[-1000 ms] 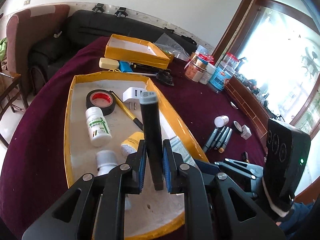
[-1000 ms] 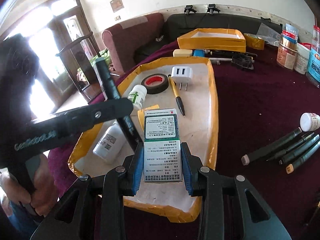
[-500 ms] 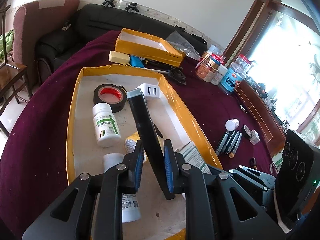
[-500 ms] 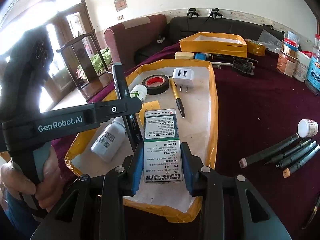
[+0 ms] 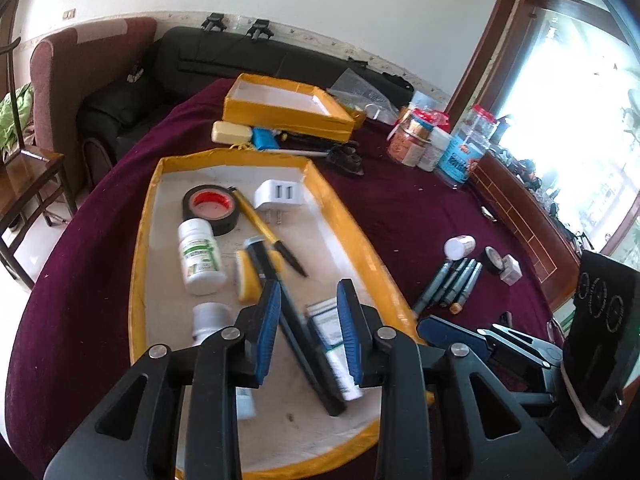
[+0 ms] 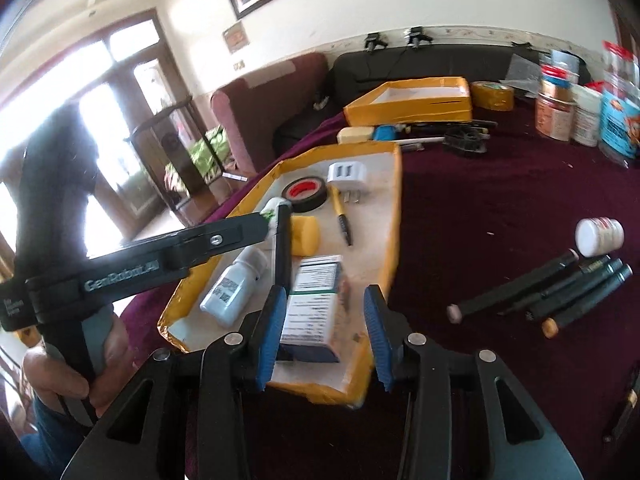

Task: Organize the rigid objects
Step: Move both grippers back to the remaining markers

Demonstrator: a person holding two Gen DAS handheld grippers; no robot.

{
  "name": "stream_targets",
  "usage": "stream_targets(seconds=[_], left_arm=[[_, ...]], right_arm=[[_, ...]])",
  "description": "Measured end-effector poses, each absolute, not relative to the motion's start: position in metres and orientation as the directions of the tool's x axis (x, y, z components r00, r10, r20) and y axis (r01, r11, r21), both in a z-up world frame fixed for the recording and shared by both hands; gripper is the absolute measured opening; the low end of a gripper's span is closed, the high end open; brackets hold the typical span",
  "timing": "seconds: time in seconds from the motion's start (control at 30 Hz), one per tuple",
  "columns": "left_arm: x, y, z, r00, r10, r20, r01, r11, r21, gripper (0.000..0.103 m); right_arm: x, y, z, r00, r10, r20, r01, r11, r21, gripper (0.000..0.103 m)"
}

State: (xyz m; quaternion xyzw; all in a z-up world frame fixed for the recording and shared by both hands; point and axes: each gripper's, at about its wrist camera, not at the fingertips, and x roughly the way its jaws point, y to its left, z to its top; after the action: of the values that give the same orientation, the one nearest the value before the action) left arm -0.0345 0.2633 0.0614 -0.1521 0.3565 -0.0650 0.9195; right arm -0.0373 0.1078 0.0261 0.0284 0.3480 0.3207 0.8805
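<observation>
Two grippers release into the near end of the yellow-rimmed tray (image 5: pixel 141 240). Left gripper (image 5: pixel 308 332): jaws opening, spread clear of the black marker (image 5: pixel 296 328), which lies tilted between them. Right gripper (image 6: pixel 320 332): jaws opening around the medicine box (image 6: pixel 312 304), now resting on the tray floor. Both point obliquely downward, as suits setting-down. Beyond lie a tape roll (image 5: pixel 212 208) and charger (image 5: pixel 278 194); loose markers (image 6: pixel 552 292) await on the desk.

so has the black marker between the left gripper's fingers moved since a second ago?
Yes. The black marker has tipped from upright down into the yellow-rimmed tray, beside the yellow sponge.
</observation>
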Motion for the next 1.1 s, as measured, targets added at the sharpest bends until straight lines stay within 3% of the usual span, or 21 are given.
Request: stream_targets(seconds=[0.07, 0.2, 0.3, 0.4, 0.67, 0.8, 1.1], left_arm=[[-0.037, 0.253, 0.065, 0.744, -0.233, -0.626, 0.024, 0.946, -0.324, 0.028], [-0.042, 0.220, 0.072, 0.755, -0.262, -0.602, 0.082, 0.947, -0.310, 0.040], [-0.043, 0.190, 0.075, 0.745, -0.286, -0.602, 0.142, 0.950, -0.276, 0.040], [-0.035, 0.154, 0.075, 0.719, -0.306, -0.624, 0.204, 0.951, -0.231, 0.040], [0.029, 0.090, 0.060, 0.596, -0.268, -0.757, 0.302, 0.948, -0.097, 0.040], [0.057, 0.065, 0.047, 0.530, -0.208, -0.822, 0.341, 0.940, -0.018, 0.040], [0.091, 0.046, 0.015, 0.467, -0.106, -0.878, 0.342, 0.937, 0.069, 0.038]], right_arm=[[-0.036, 0.092, 0.025, 0.567, 0.581, -0.584, -0.516, 0.803, 0.298, 0.036], [-0.032, 0.053, 0.024, 0.611, 0.558, -0.561, -0.444, 0.829, 0.340, 0.036], [-0.028, 0.014, 0.027, 0.683, 0.491, -0.541, -0.357, 0.870, 0.340, 0.037], [-0.022, -0.032, 0.030, 0.753, 0.397, -0.525, -0.237, 0.907, 0.347, 0.046], [-0.011, -0.143, 0.010, 0.827, 0.271, -0.493, -0.010, 0.883, 0.469, 0.046], [-0.003, -0.164, -0.006, 0.799, 0.330, -0.503, 0.021, 0.820, 0.572, 0.046], [-0.006, -0.177, -0.020, 0.770, 0.377, -0.514, 0.037, 0.779, 0.626, 0.046]])
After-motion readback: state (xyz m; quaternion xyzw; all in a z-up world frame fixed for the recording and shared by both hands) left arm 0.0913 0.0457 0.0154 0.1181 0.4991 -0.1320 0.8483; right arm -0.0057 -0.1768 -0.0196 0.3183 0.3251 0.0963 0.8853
